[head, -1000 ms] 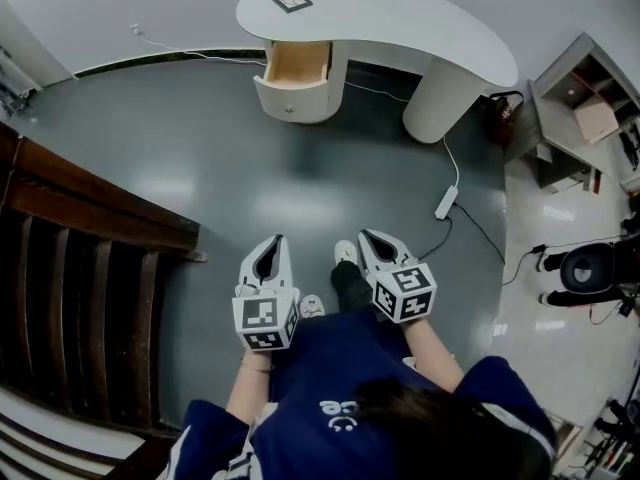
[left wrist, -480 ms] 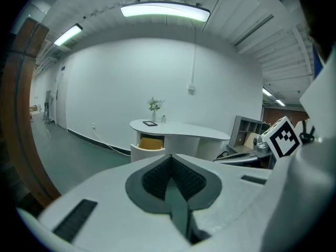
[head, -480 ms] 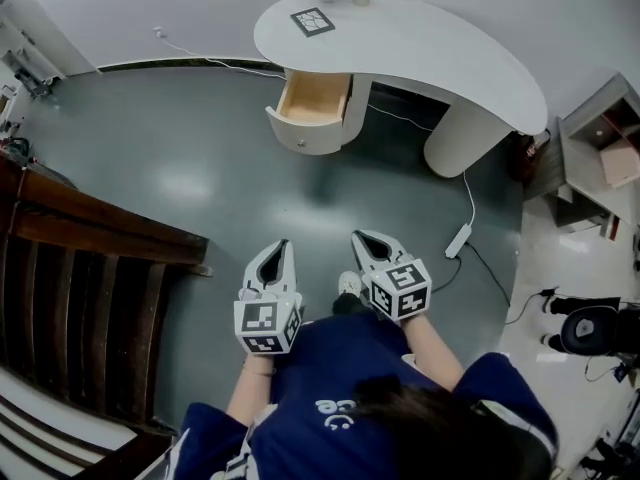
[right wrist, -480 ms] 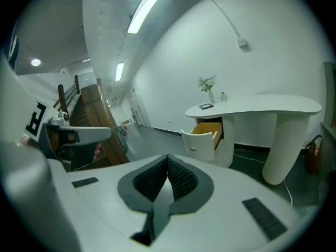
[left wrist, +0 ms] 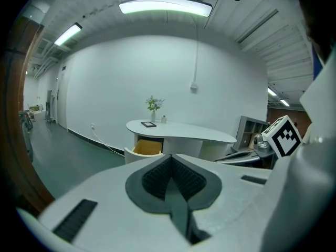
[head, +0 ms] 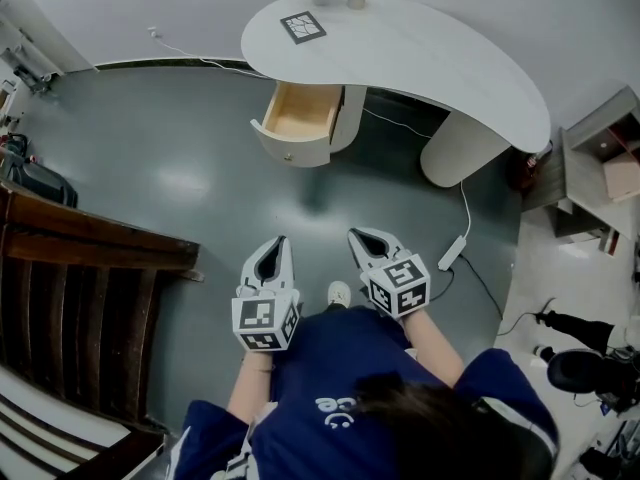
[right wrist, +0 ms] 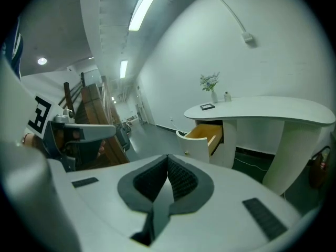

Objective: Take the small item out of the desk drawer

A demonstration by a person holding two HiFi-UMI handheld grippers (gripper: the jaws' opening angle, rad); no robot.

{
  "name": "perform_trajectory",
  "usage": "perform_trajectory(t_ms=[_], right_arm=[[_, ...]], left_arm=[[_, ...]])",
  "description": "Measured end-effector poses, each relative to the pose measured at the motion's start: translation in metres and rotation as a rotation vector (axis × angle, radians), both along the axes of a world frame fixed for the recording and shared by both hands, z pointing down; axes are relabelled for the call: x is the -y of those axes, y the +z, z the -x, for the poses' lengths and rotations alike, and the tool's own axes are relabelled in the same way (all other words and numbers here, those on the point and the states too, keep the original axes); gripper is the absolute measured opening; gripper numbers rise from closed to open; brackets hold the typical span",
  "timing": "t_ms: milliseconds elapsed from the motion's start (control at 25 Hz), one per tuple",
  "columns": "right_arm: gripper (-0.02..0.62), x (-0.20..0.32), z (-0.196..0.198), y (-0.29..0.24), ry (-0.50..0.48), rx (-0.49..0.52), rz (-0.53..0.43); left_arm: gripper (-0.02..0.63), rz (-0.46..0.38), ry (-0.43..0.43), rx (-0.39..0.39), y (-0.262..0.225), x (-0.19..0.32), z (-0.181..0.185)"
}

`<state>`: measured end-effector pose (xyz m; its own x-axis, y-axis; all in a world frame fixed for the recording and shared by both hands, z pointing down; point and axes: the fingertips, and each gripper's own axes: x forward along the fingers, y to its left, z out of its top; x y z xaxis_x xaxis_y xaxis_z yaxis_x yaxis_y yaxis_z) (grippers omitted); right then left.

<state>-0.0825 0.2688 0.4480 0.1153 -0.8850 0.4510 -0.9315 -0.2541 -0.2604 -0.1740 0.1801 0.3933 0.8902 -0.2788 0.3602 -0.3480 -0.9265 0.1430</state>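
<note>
1. We are holding the left gripper [head: 272,253] and the right gripper [head: 368,246] side by side in front of us, over the floor [head: 180,168], both pointing ahead and slightly down.
2. Left jaws: fully together, ribbed pads meeting, nothing between them (left gripper view [left wrist: 170,159]).
3. Right jaws: also pressed together and empty (right gripper view [right wrist: 168,159]).
4. The drawer [head: 300,118] is hanging pulled out under the left end of the white counter [head: 420,48], with its wooden inside showing. It is well apart from both grippers.
5. Small item: we are not seeing it in any view. The drawer bottom is reading as bare wood from the head view, and the item may be too small or tucked at the back, so we cannot tell.
6. Key relation: the drawer is lying straight ahead of the jaws, a bit left of the midline. Its pull axis is running roughly toward us, with the front panel angled slightly to our left.
7. The left gripper is lining up more directly with the opening [left wrist: 147,147], while the right gripper is seeing it off to its side [right wrist: 205,133]. We are judging the left as marginally nearer.
8. Step in hand, as a judgement: reaching has not yet begun. The gap needs closing first, then one pair of jaws needs opening above the drawer.
</note>
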Motion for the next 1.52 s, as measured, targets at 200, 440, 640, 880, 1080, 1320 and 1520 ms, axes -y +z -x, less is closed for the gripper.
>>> perform_trajectory(t_ms=[200, 440, 640, 880, 1080, 1320, 1520], right_arm=[[0.008, -0.001, -0.019, 0.003, -0.023, -0.004, 0.005], [0.008, -0.003, -0.024, 0.008, -0.016, 0.026, 0.009], [0.008, -0.001, -0.022, 0.013, -0.011, 0.029, 0.010], [0.008, 0.006, -0.038, 0.018, 0.036, 0.024, 0.030], [0.008, 0.024, -0.063, 0.021, 0.084, 0.025, 0.052], [0.008, 0.044, -0.089, 0.025, 0.139, 0.029, 0.102], [0.008, 0.080, -0.111, 0.022, 0.148, 0.010, 0.125]], left_arm=[[0.005, -0.001, -0.014, 0.006, 0.004, -0.004, -0.018], [0.005, 0.000, -0.010, 0.035, 0.008, -0.007, -0.024], [0.005, 0.003, -0.015, 0.051, 0.017, 0.001, -0.023], [0.005, 0.024, 0.021, 0.053, 0.028, 0.016, -0.046], [0.005, 0.040, 0.074, 0.050, 0.033, 0.041, -0.078], [0.005, 0.083, 0.124, 0.031, 0.039, 0.077, -0.112], [0.005, 0.103, 0.149, 0.046, 0.052, 0.123, -0.139]])
